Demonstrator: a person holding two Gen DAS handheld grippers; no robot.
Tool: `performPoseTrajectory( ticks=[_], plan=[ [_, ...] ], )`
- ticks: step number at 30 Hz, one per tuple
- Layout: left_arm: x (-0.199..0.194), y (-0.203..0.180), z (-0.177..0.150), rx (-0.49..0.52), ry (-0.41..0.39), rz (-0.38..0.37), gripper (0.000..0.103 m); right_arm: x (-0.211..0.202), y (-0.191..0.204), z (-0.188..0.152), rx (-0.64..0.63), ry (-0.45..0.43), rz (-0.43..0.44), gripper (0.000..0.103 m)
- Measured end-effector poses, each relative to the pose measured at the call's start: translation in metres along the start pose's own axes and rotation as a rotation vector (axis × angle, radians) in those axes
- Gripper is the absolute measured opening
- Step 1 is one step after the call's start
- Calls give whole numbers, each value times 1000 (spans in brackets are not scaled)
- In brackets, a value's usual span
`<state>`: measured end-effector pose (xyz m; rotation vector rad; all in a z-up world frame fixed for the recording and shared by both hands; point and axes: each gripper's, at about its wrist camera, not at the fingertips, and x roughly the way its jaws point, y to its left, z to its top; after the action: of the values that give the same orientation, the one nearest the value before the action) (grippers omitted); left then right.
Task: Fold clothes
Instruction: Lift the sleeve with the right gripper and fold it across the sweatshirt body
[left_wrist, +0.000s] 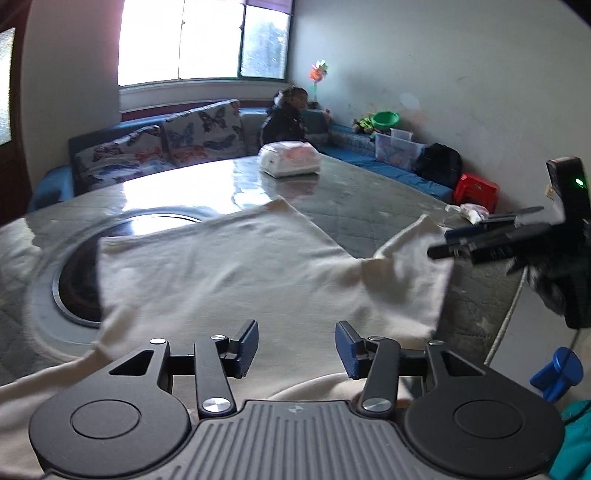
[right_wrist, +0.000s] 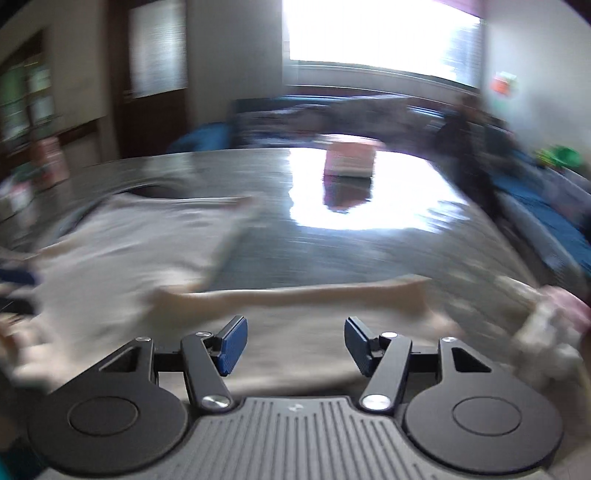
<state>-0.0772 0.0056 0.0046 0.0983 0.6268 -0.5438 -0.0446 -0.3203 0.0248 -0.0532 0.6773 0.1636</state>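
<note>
Between wide-parted blue pads of left gripper, nothing held; likewise right gripper, blurred. Beneath both, soft cream garment spread flat on glossy grey table, over round recessed burner. Beyond, plastic-wrapped packet.

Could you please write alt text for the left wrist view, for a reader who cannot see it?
A cream garment lies spread on a grey table, with the open left gripper just above its near part. The right gripper reaches in from the right over a sleeve. A white packet sits farther back, before a blue sofa.
</note>
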Motion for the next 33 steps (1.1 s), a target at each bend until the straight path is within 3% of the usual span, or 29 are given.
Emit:
performPoseTrajectory(
  ticks=[5,8,13,17,19,27,33],
  plan=[
    [16,-14,3,24,24,-32,51,14,-54,-5,103,6,-174,58],
    [23,-19,5,31,36,-40,51,23,-72,-5,168,18,-217,56],
    [33,-25,8,38,51,-43,51,39,-79,-8,223,35,-217,49],
    [37,-29,10,47,59,-41,51,38,-77,-7,225,17,-192,28],
    [40,-30,11,51,64,-35,51,36,-74,-7,230,6,-184,10],
    [51,-33,13,47,73,-18,51,9,-70,4,229,-99,-182,8],
    [58,-47,8,100,79,-15,55,16,-69,2,218,-59,-175,8]
  ],
)
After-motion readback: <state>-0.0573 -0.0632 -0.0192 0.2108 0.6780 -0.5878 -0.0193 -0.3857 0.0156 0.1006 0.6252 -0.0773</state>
